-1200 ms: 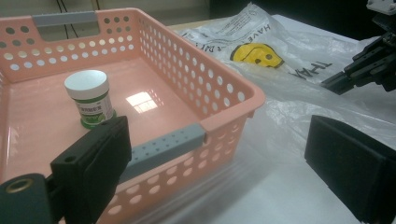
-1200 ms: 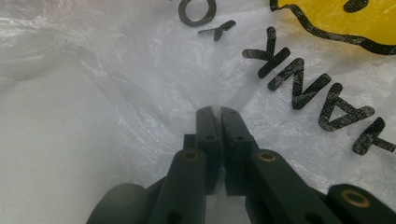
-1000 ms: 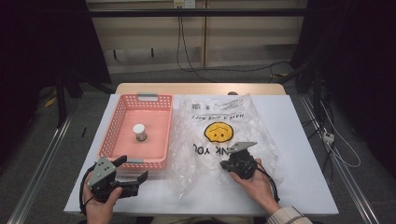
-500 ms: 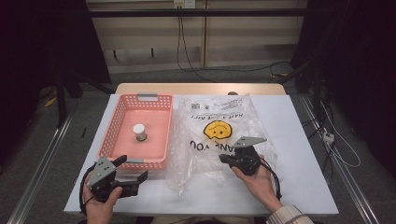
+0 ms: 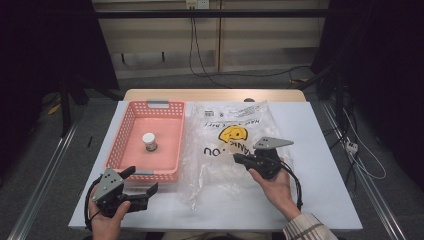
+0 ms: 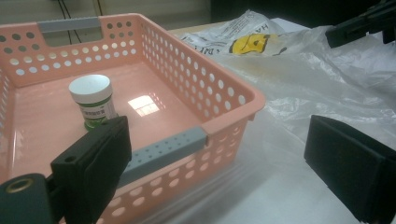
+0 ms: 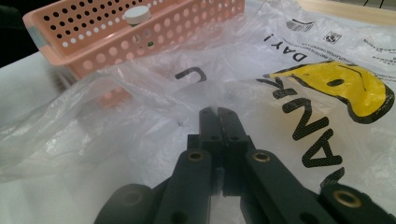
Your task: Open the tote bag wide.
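On the table right of the pink basket [image 5: 145,145], plastic bag [image 5: 225,150] lies flat: light, limp, slippery; pinch a loose fold. Right gripper [image 7: 218,116] closed on bag film, left gripper [image 6: 219,154] wide.

1. The high view is evenly lit from overhead: the white table [image 5: 330,150] is bright, while the room to the left, right and far side falls into deep darkness.
2. Shadows on the table are soft and faint.
3. In the left gripper view, a pale glare patch sits on the floor of the pink basket [image 6: 144,105]; the near black jaws are blurred.
4. In the right gripper view, the clear plastic bag [image 7: 140,93] shows soft sheen, and the far basket looks slightly out of focus.
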Available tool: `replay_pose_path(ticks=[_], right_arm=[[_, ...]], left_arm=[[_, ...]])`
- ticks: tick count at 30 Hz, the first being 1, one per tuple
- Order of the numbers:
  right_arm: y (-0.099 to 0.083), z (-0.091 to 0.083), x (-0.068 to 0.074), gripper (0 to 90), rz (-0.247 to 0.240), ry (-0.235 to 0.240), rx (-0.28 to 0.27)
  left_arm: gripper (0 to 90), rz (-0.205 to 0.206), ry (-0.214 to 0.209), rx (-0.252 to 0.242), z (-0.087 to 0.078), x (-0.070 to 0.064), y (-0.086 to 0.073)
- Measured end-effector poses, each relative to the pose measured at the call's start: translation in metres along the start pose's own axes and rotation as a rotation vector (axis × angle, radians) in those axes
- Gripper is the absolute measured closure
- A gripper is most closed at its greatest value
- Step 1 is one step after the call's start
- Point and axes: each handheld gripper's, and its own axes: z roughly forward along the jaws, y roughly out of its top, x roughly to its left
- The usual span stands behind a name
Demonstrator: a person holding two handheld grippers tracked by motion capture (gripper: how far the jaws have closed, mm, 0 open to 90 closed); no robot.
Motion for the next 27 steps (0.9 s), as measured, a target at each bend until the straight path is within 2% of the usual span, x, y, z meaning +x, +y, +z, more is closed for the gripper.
replay_pose_path(ticks=[6,14,27], right_arm=[[0.015,-0.003,-0.003,90.0,0.001,0.013,-0.034],[0.033,-0.008,-0.006,90.0,0.009,0.024,-0.083],[0.058,-0.006,-0.014,90.0,0.018,0.026,-0.155]], left_arm=[[7.2,-0.006,0.001,0.0,0.0,0.0,0.0],[7.2,-0.021,-0.019,0.0,-0.001,0.001,-0.001],[7.2,-0.021,-0.01,0.003,0.0,0.004,-0.001]])
